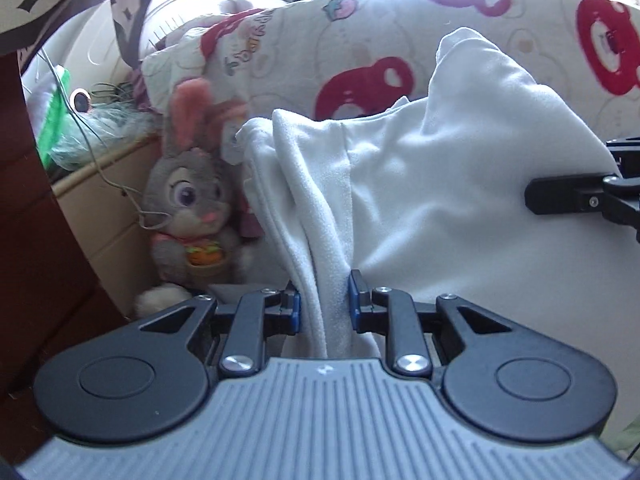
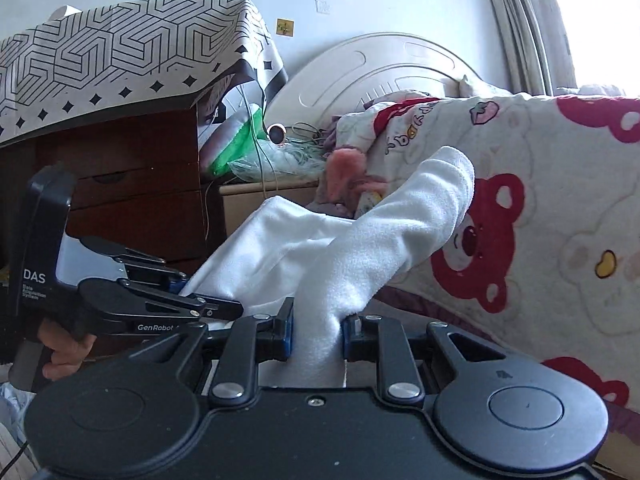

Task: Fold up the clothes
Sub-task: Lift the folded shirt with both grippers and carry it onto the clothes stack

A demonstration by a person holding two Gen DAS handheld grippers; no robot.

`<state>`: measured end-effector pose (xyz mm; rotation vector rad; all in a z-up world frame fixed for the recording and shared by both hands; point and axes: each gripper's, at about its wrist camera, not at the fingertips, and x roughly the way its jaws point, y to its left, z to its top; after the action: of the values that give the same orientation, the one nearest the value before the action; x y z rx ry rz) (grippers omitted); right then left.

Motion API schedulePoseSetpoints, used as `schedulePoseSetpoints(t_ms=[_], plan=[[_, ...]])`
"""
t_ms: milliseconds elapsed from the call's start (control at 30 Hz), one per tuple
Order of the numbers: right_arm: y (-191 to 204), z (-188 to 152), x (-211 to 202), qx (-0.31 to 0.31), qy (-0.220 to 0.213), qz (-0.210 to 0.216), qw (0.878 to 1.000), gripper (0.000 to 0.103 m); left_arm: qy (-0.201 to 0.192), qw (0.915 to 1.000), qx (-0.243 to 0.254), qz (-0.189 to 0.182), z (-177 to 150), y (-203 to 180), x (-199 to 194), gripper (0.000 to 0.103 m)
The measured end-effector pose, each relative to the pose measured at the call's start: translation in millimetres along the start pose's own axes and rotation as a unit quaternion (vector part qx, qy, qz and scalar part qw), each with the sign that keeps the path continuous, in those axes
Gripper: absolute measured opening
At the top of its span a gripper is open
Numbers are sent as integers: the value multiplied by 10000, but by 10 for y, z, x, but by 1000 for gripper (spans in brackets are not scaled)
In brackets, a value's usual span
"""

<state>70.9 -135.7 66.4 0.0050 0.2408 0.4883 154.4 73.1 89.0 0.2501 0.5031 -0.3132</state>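
Note:
A white fleece garment point(image 1: 440, 200) hangs lifted in front of the bed. My left gripper point(image 1: 325, 304) is shut on a bunched fold of it, the cloth running up between the blue pads. In the right wrist view my right gripper point(image 2: 318, 332) is shut on another bunched part of the white garment point(image 2: 400, 232), which rises as a soft tube. The left gripper point(image 2: 192, 300) shows at the left of that view, pinching the cloth's edge, with a hand on its grip. The right gripper's fingers point(image 1: 568, 196) show at the right edge of the left wrist view.
A bear-print quilt point(image 2: 540, 208) covers the bed behind the garment. A grey rabbit plush point(image 1: 192, 200) sits by a beige nightstand point(image 1: 108, 200). A dark wooden cabinet point(image 2: 132, 184) under a patterned cloth point(image 2: 120, 56) stands on the left. A white headboard point(image 2: 380, 68) is behind.

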Motion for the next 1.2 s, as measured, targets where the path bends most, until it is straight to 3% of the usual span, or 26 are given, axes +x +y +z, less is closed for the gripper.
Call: schedulePoseSetpoints(t_ms=[100, 167, 233, 300, 400, 500, 600, 633, 700, 800, 833, 900, 933, 967, 1000, 1100, 1167, 1200], plan=[[-177, 135, 351, 381, -31, 187, 9991, 25, 197, 9994, 152, 254, 161, 256, 134, 21], [-392, 172, 658, 986, 89, 416, 9942, 25, 328, 9982, 254, 424, 269, 426, 223, 21], [-647, 137, 960, 1762, 180, 594, 9824, 25, 497, 9968, 370, 506, 320, 500, 419, 21], [-898, 0, 1161, 2626, -10, 774, 9618, 26, 706, 9950, 503, 499, 314, 476, 725, 22], [-1067, -190, 1400, 2797, -4, 503, 9588, 26, 1018, 9911, 701, 489, 304, 440, 1183, 22], [-1321, -501, 1594, 3223, 89, 172, 9464, 26, 1329, 9859, 898, 477, 295, 404, 1641, 22], [-1514, -790, 1719, 3711, 506, 167, 9271, 44, 1639, 9793, 1094, 466, 286, 368, 2099, 23], [-1578, -886, 1761, 3873, 652, 172, 9195, 45, 1741, 9768, 1159, 461, 283, 356, 2252, 24], [-1570, -1123, 1618, 4511, 436, 457, 8902, 53, 1677, 9740, 1423, 550, 188, 299, 2271, 25], [-1350, -1387, 1441, 4922, 273, 1147, 8625, 57, 1656, 9752, 1369, 531, 181, 338, 2220, 25], [-1250, -1449, 1411, 4953, 332, 1221, 8594, 57, 1655, 9760, 1310, 528, 195, 368, 2204, 25], [-1085, -1488, 1376, 4773, 275, 1232, 8696, 57, 1678, 9777, 1141, 536, 245, 445, 2182, 23], [-1004, -1504, 1359, 4672, 239, 1233, 8752, 54, 1680, 9787, 1043, 559, 268, 472, 2155, 22], [-966, -1481, 1337, 4581, 164, 1267, 8797, 43, 1681, 9791, 991, 566, 288, 489, 2130, 21], [-935, -1451, 1315, 4492, 83, 1306, 8838, 22, 1649, 9800, 950, 576, 306, 510, 2113, 21], [-893, -1502, 1296, 4781, 161, 979, 8727, 20, 1565, 9817, 920, 578, 312, 537, 2099, 28], [-933, -1568, 1320, 5012, 186, 979, 8596, 19, 1381, 9788, 1148, 980, 292, 493, 2063, 43], [-954, -1600, 1330, 5130, 191, 993, 8524, 19, 1289, 9740, 1300, 1338, 284, 460, 2020, 46]])
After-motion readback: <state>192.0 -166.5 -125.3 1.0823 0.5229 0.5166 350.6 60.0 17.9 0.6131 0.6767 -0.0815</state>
